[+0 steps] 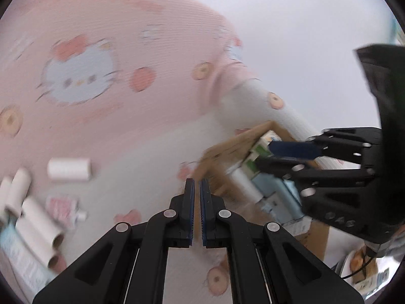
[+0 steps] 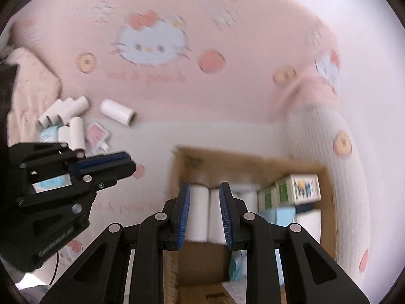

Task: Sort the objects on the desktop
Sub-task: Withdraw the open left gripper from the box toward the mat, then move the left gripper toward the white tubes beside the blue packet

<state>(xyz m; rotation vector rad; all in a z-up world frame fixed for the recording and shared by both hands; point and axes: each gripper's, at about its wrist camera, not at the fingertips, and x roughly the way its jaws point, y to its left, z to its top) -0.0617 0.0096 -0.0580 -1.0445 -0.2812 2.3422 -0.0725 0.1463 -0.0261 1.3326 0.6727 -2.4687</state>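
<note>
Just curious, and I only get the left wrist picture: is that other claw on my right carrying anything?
Observer: No. Its own camera shows the right claw with jaws apart and nothing pinched.
Visitor: What's beneath it?
Observer: The cardboard box. Several white rolls lie side by side at its far end.
Visitor: Anything beyond the loose pile on my left?
Observer: Yes, a crumpled pale cloth lies just past those loose rolls.
</note>
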